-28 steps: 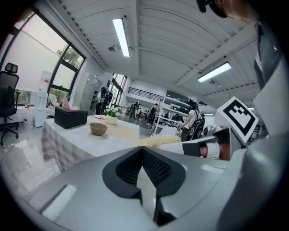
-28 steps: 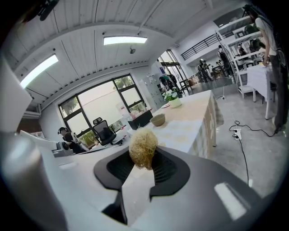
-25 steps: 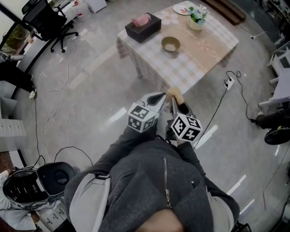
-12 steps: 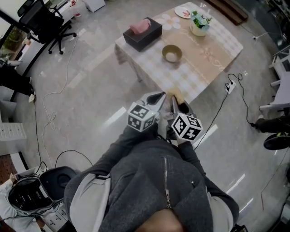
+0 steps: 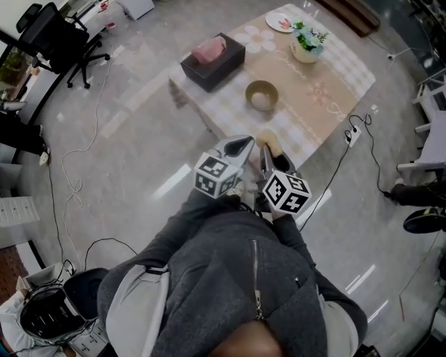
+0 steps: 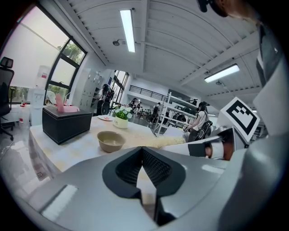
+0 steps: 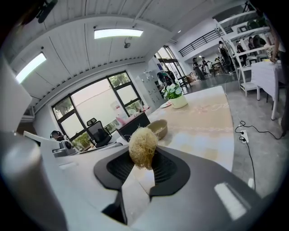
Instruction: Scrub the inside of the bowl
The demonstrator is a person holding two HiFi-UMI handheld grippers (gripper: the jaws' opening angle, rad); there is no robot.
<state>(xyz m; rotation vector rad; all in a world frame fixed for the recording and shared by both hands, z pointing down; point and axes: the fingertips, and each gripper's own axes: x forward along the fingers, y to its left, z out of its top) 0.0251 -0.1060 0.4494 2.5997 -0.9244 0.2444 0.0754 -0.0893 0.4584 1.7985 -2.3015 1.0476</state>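
Note:
A tan bowl (image 5: pixel 261 94) stands on the checked tablecloth of a low table (image 5: pixel 334 84), ahead of both grippers. In the left gripper view the bowl (image 6: pixel 111 140) lies beyond the jaws. My left gripper (image 5: pixel 244 145) is shut with nothing in it, and its jaws (image 6: pixel 143 153) meet tip to tip. Close beside it, my right gripper (image 5: pixel 268 152) is shut on a straw-coloured fibre scrubber (image 7: pixel 143 146), which sticks up from the jaws. Both grippers hang over the floor just short of the table's near edge. The bowl (image 7: pixel 158 128) shows behind the scrubber.
On the table also stand a black tissue box (image 5: pixel 212 61), a potted flower (image 5: pixel 306 38) and a small plate (image 5: pixel 282 21). An office chair (image 5: pixel 59 38) is at far left. Cables and a power strip (image 5: pixel 355 131) lie on the floor by the table's right side.
The table and bowl have drawn nearer in the head view as the person steps towards them. Both grippers keep the same pose and grip.

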